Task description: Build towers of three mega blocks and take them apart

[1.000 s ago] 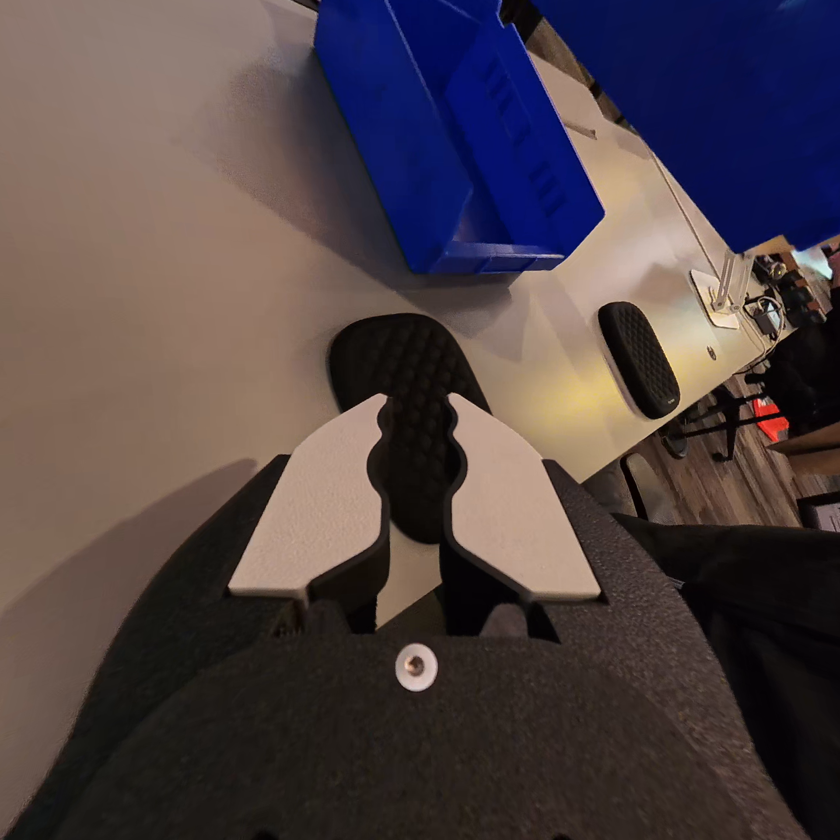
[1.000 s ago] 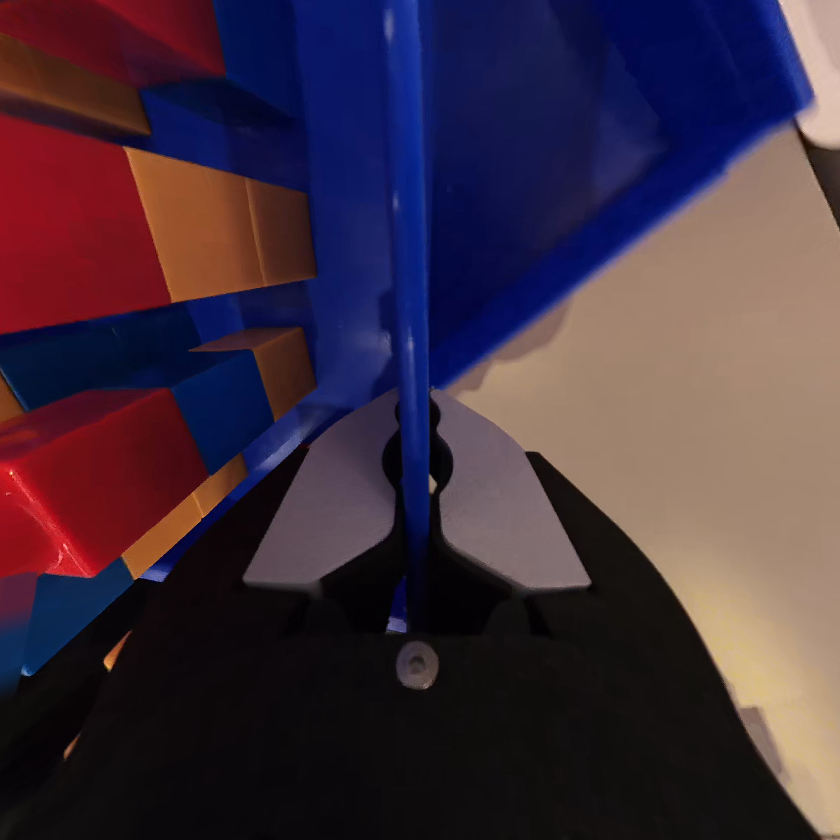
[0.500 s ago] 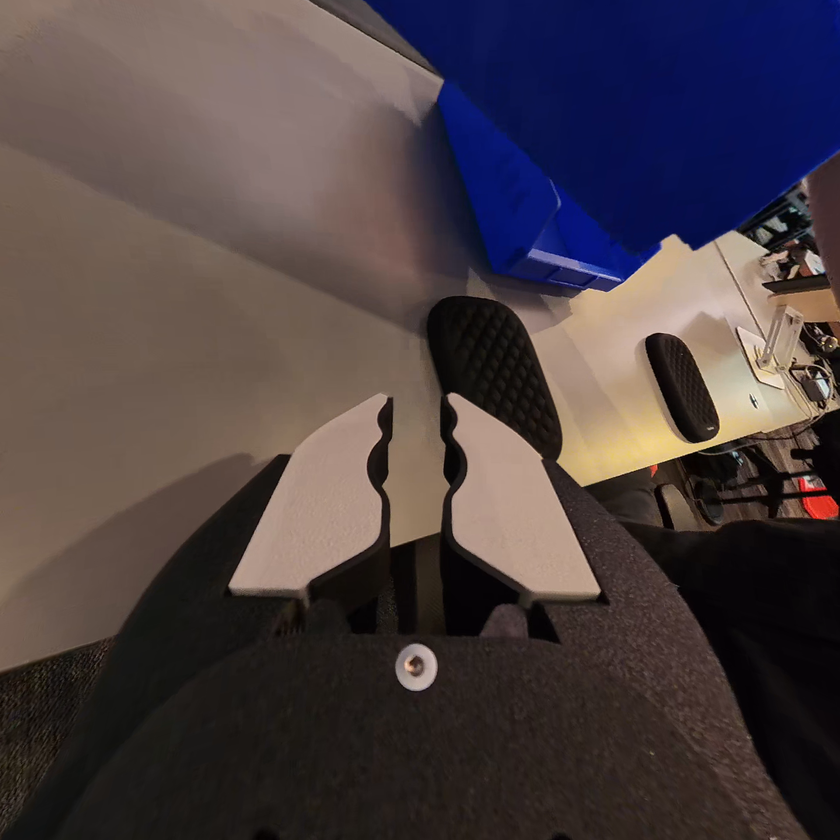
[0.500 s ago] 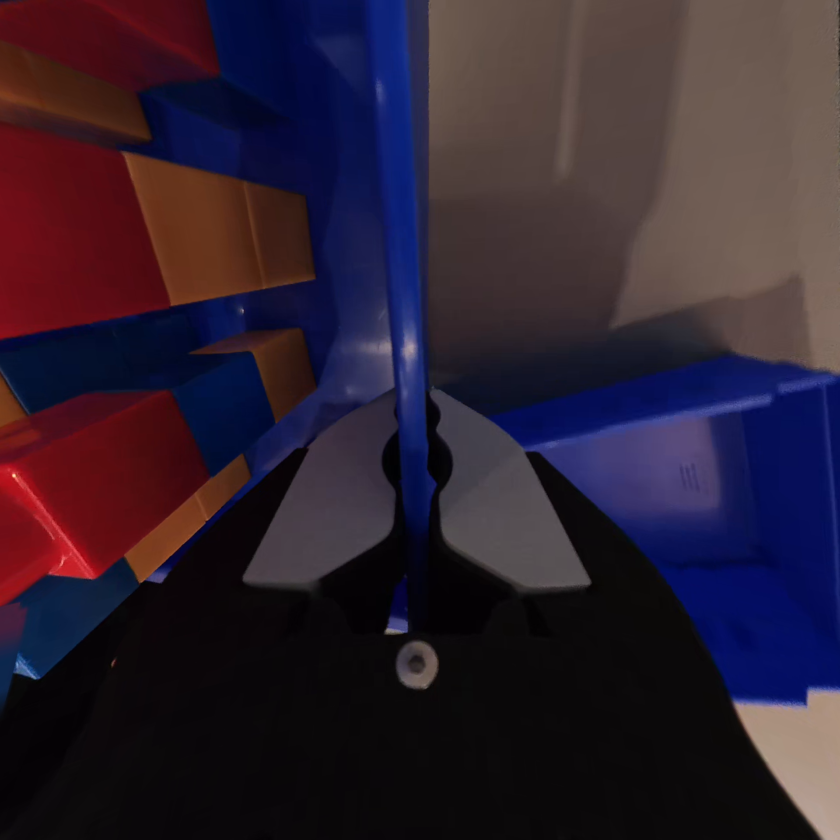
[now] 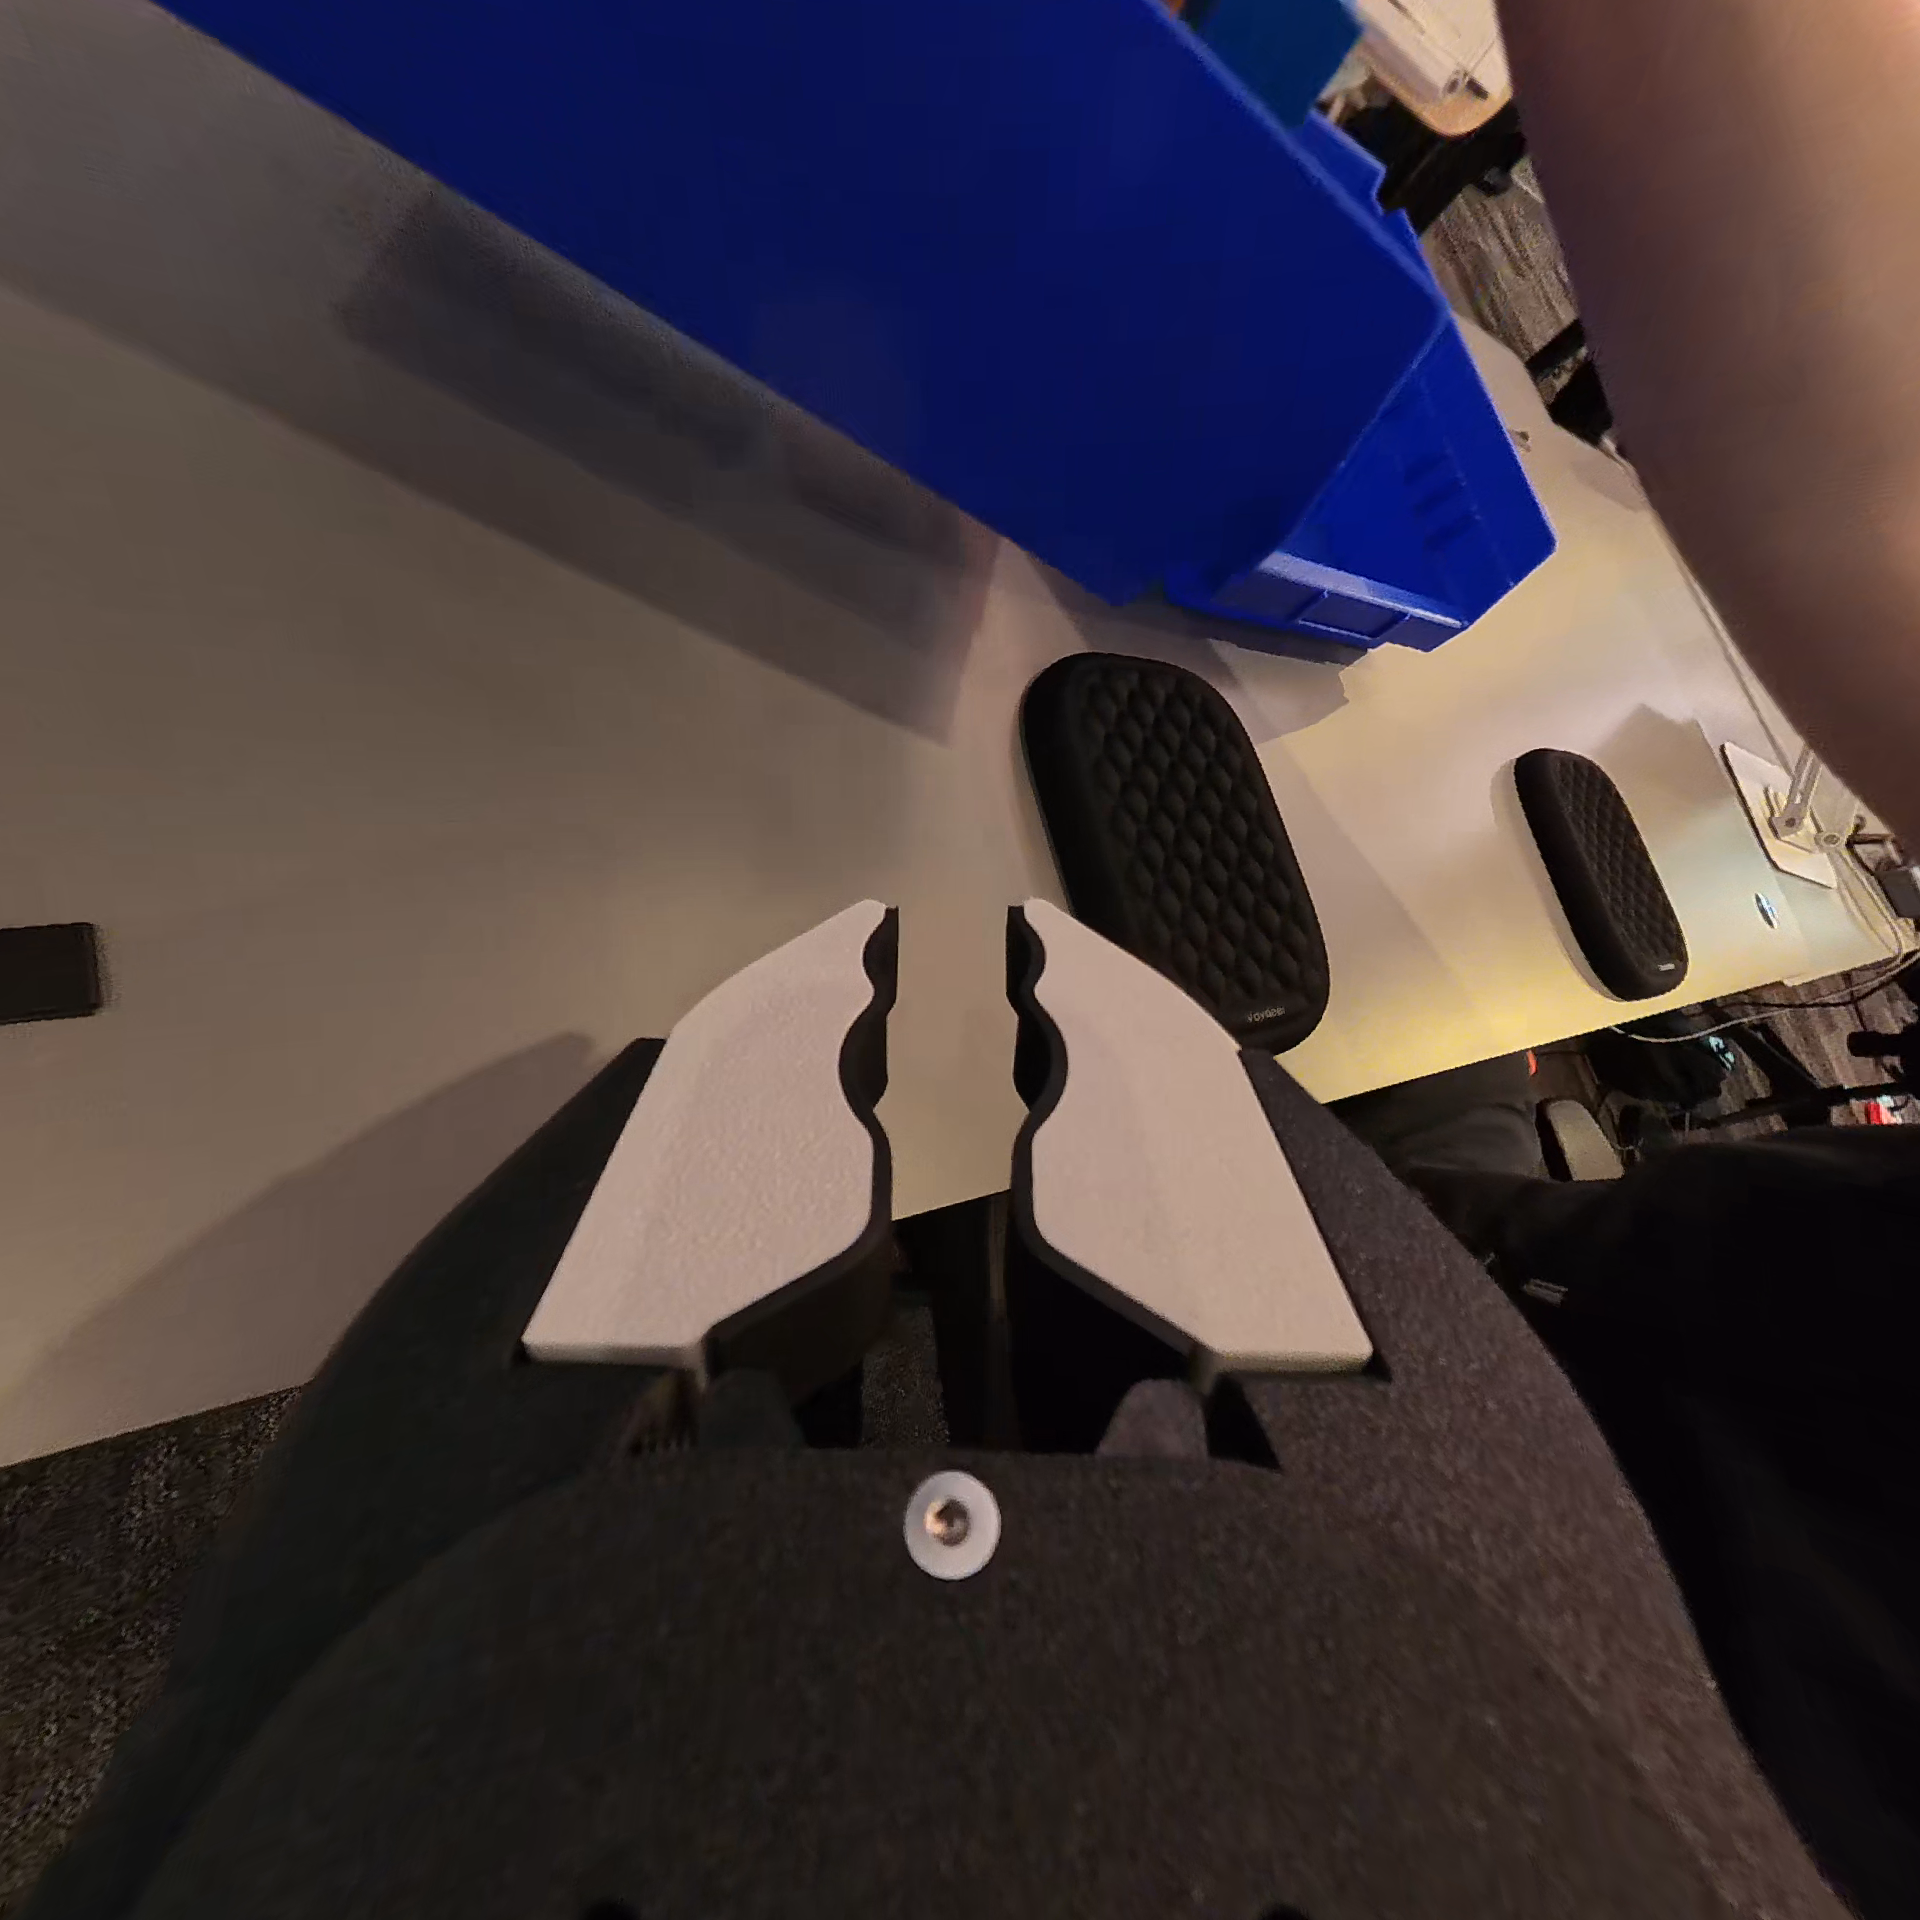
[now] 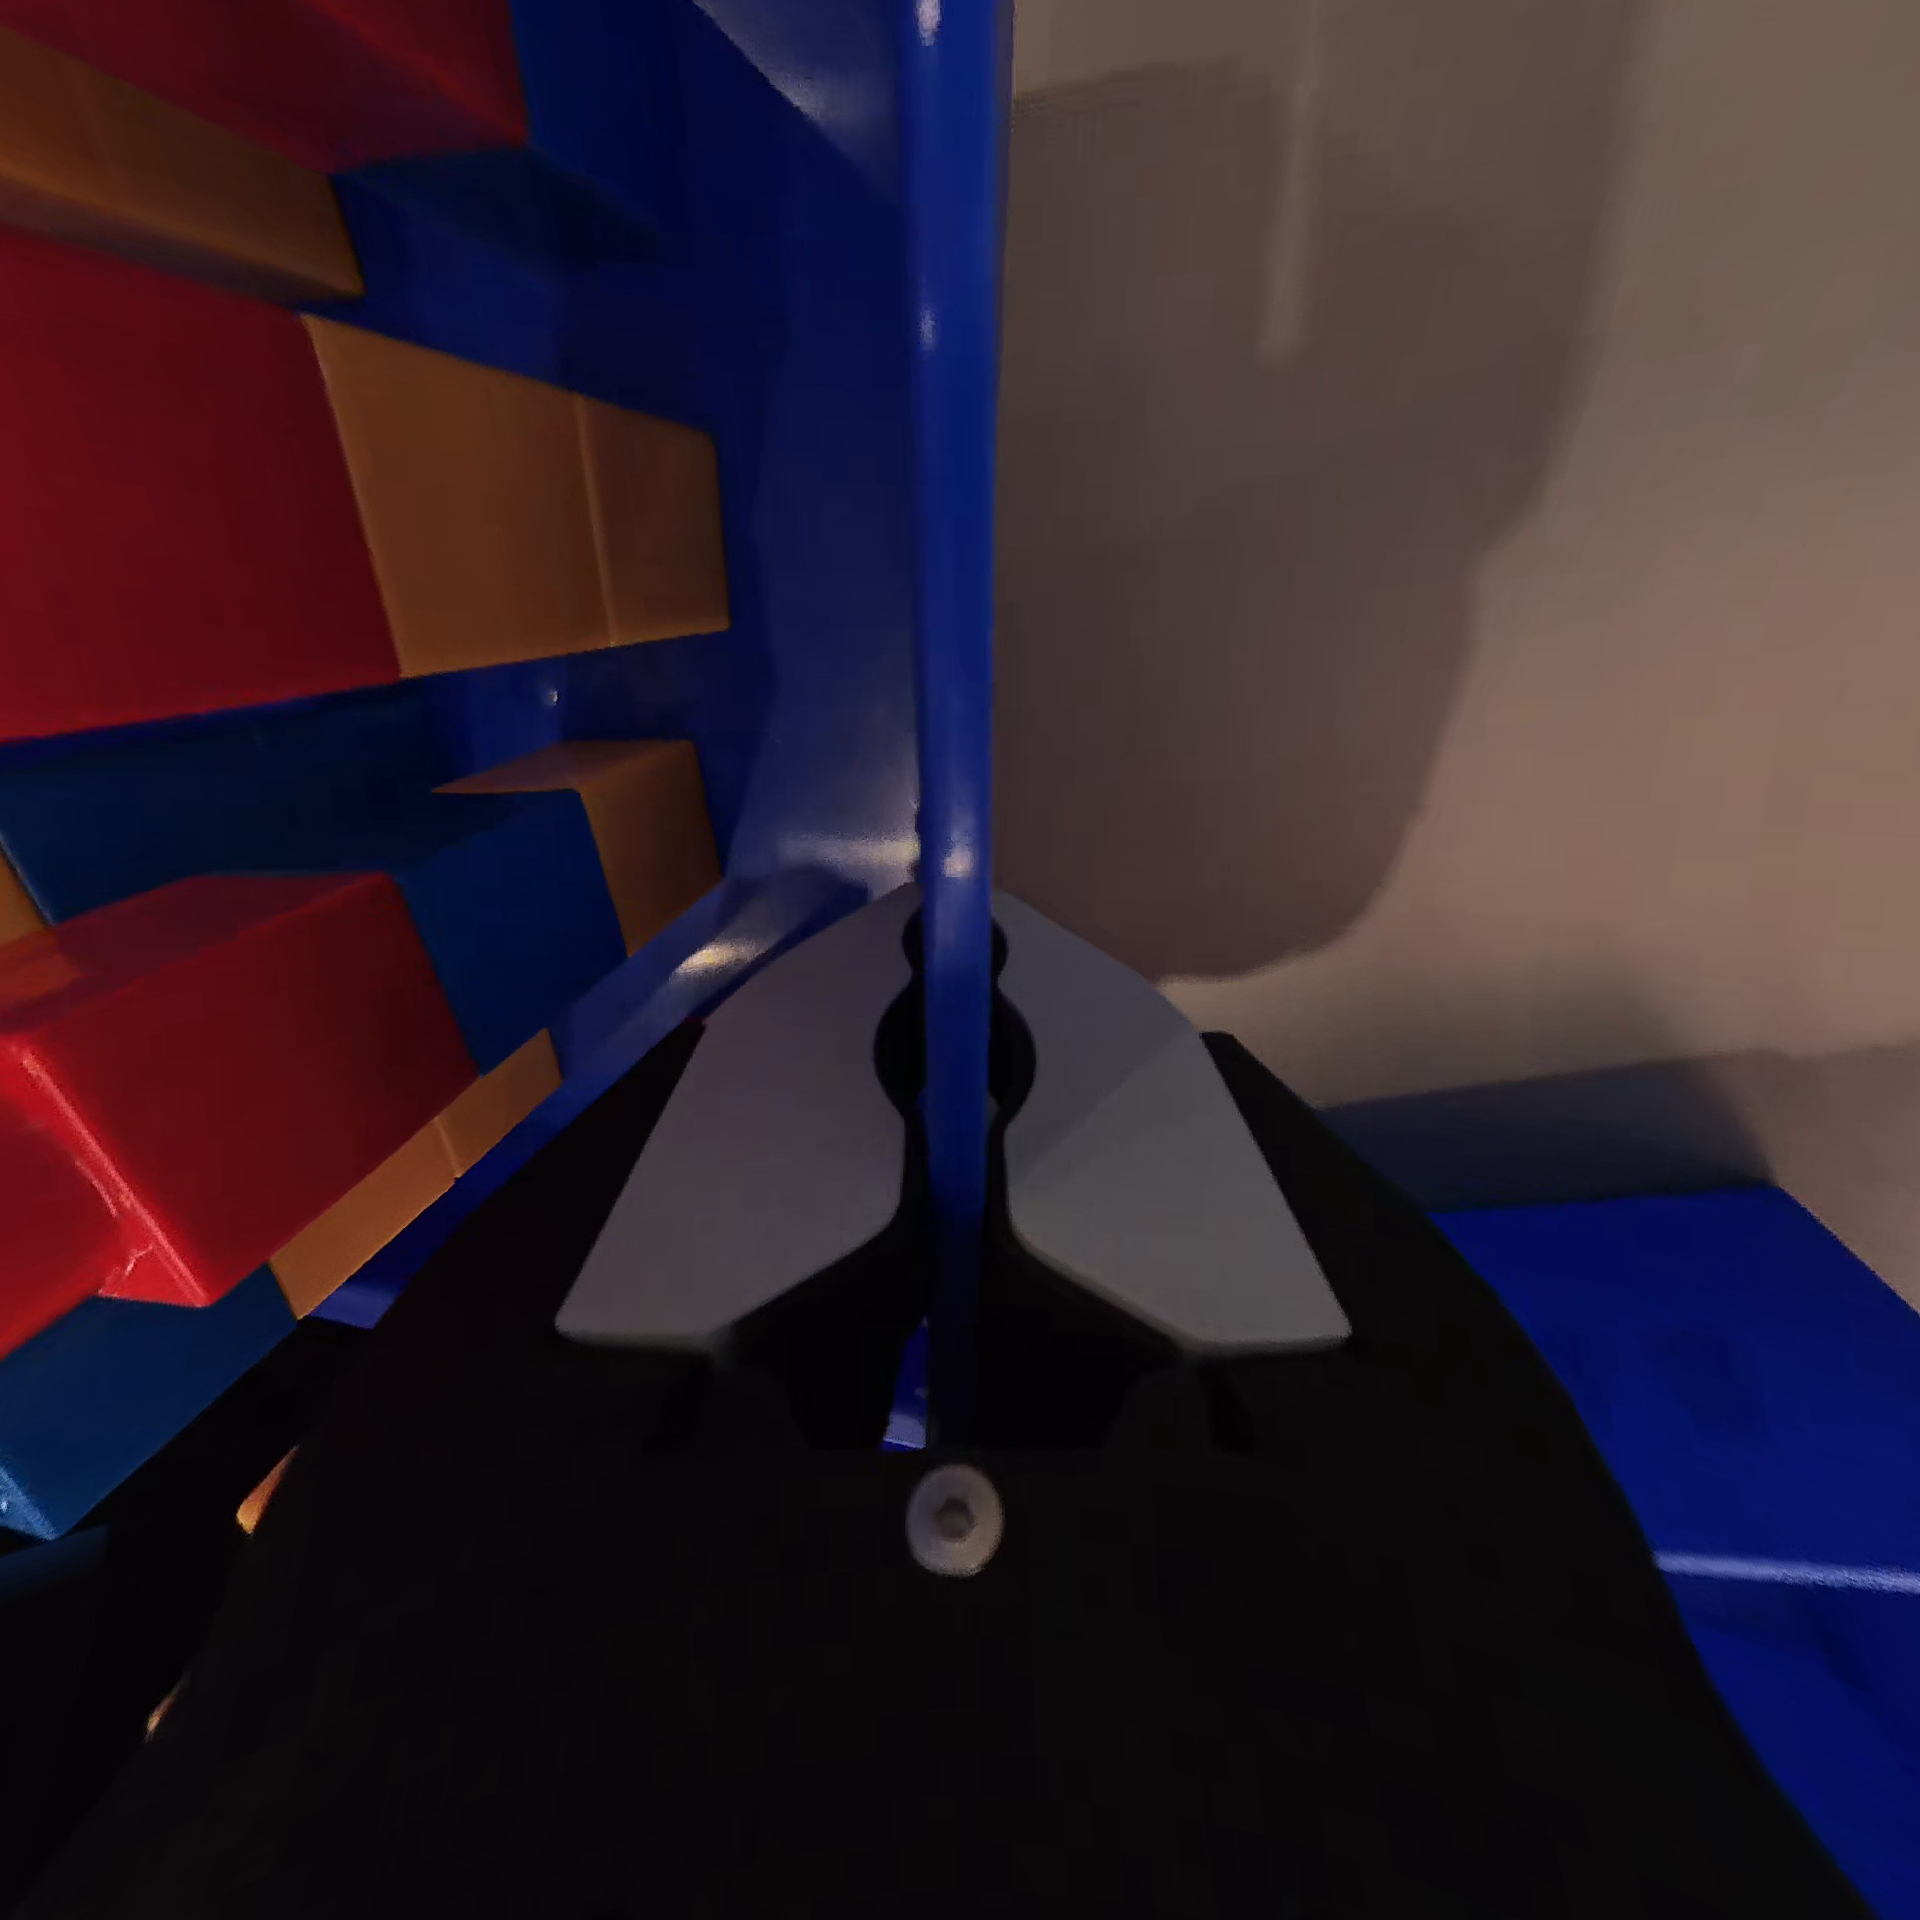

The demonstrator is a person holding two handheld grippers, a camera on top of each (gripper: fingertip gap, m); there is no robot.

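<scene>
**Bin of blocks carried across over the table**

Since the earlier frames the blue bin (image 5: 935, 260) had swung across the top of the left wrist view, hiding most of the second blue bin (image 5: 1434, 520) that had been in plain sight a second before, and in the right wrist view that second bin had slid toward the lower right corner.

The right gripper (image 6: 954, 935) was clamped on the thin wall of the blue bin, its grey fingers (image 6: 769, 1132) pressed to either side of the rim. Inside the bin, left of the wall, lay the mega blocks: red blocks (image 6: 156, 499), orange blocks (image 6: 520, 499) and blue blocks (image 6: 208, 800), packed against one another. The bin's shadow fell on the pale table (image 6: 1714, 520) beyond.

The left gripper (image 5: 951, 914) held nothing, its fingers parted with a clear gap between them, over the near edge of the table. Just beyond its right fingertip lay a black quilted pad (image 5: 1174, 852), and a second black pad (image 5: 1600, 873) lay farther right, well apart from the first. A small dark object (image 5: 47, 971) sat at the left edge of the table. A person's arm (image 5: 1745, 364) filled the upper right of the left wrist view
</scene>
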